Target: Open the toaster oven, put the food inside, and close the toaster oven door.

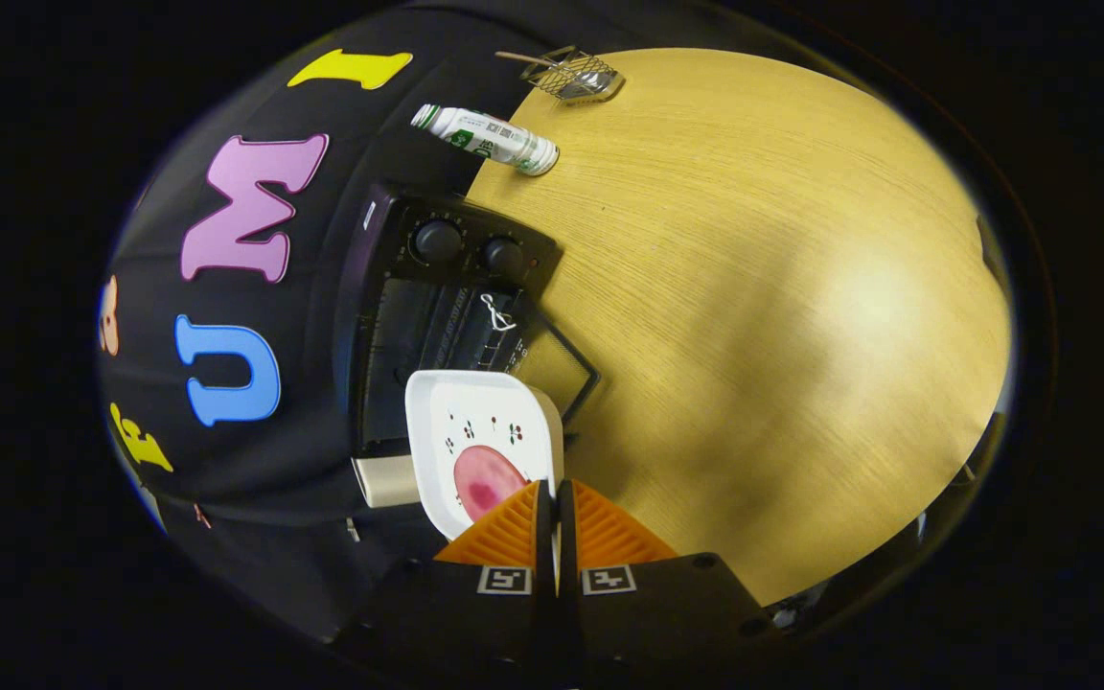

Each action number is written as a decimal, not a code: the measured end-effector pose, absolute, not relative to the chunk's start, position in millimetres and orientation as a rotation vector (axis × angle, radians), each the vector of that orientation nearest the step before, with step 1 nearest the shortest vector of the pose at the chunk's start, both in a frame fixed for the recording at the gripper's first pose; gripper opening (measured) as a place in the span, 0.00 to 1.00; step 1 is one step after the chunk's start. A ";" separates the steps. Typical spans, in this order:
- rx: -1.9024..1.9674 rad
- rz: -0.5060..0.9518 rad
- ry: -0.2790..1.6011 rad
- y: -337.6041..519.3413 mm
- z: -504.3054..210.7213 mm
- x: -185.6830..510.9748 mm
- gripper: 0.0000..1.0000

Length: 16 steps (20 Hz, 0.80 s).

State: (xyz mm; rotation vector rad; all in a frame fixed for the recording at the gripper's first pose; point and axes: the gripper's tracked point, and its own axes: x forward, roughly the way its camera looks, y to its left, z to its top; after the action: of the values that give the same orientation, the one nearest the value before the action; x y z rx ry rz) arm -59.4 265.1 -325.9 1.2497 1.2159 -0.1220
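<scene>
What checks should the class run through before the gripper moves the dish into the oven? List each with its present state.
1. Gripper grips dish by its rim: ok; fingers shut on the rim.
2. Food on dish: ok; a pink piece lies near the fingers.
3. Oven door open: ok; it hangs open beyond the dish.
4. Dish level: cannot tell.
5. Room inside oven: cannot tell; interior dark.
6. Bottle and wire basket out of the path: ok; both lie beyond the oven on the table.

Bright glare pools on the table (883, 297) toward three o'clock (soft shadows leftward); fisheye bends edges.
</scene>
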 end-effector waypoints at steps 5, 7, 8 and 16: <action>1.405 -0.311 1.108 307.2 -340.8 -17.6 0.05; 1.460 -0.393 1.079 319.4 -350.3 -2.0 0.05; 1.481 -0.425 1.066 325.9 -353.7 5.1 0.05; 1.585 -0.597 0.942 347.9 -377.3 60.3 0.05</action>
State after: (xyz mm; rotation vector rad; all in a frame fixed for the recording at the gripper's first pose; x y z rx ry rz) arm 60.3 347.9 -377.3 1.5846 0.9420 -0.5966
